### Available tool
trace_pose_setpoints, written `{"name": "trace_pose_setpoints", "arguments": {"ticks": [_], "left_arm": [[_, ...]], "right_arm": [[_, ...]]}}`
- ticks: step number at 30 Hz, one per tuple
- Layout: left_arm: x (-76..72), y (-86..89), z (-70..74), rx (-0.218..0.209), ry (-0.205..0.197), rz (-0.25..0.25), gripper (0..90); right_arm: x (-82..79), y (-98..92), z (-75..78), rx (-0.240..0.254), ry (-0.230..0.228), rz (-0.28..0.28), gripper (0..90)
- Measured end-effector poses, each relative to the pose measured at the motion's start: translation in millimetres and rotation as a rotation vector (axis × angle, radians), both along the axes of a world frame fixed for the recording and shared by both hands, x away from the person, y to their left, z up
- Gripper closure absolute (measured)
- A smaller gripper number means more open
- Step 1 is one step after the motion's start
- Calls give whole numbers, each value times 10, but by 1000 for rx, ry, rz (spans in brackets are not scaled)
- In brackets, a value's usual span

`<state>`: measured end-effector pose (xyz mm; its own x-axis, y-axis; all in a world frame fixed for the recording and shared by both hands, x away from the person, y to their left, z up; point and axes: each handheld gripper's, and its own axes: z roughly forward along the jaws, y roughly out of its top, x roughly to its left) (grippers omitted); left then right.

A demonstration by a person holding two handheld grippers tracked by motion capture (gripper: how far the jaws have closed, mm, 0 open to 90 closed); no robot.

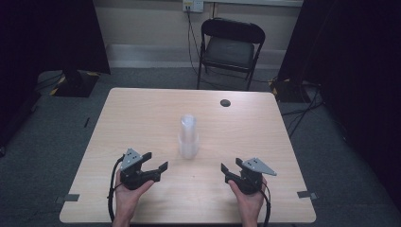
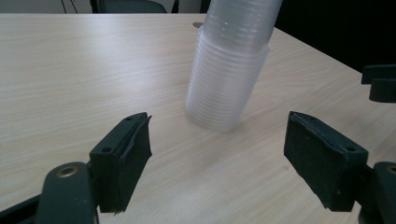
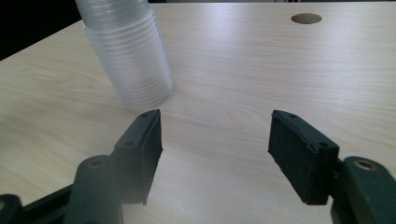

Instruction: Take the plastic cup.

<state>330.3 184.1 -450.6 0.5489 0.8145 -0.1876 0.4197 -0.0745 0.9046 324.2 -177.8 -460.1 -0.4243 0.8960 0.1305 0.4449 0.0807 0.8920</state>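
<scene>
Looking down from the high view, a tall stack of clear plastic cups point(image 1: 188, 137) stands upside down near the middle of the pale wood-grain desk point(image 1: 142, 113), between and a little beyond the two hands. The left gripper point(image 1: 156, 161) and the right gripper point(image 1: 231, 164) rest near the front edge, each well apart from the stack, both with jaws spread and nothing in them. A dark round cable hole point(image 1: 225, 102) sits toward the far right of the desk, and a black folding chair point(image 1: 230, 47) stands behind it.

From the left gripper view, the stack of clear plastic cups point(image 2: 229, 74) rises ahead and slightly right; its ribbed, translucent rims nest closely and the column leans a little. The left gripper point(image 2: 217, 151) stands wide, its black padded jaws empty.

From the right gripper view, the stack point(image 3: 128, 56) is ahead to the left, and the right gripper point(image 3: 215, 149) is likewise wide and empty, matte rubbery pads facing each other.

The step in hand looks like the approach. Thin cups flex and slip, so one gripper should steady the lower stack gently while the other takes the top cup by its rim, squarely, without crushing or tipping the column.
</scene>
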Motion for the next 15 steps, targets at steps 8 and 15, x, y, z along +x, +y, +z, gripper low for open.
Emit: {"name": "trace_pose_setpoints", "arguments": {"ticks": [8,15], "left_arm": [[33,-84,150,1,-35,-19,229],[97,-191,270,9,-55,-38,233]], "right_arm": [[-43,14,16,-1,-8,5,354],[-50,24,21,0,-11,13,355]]}}
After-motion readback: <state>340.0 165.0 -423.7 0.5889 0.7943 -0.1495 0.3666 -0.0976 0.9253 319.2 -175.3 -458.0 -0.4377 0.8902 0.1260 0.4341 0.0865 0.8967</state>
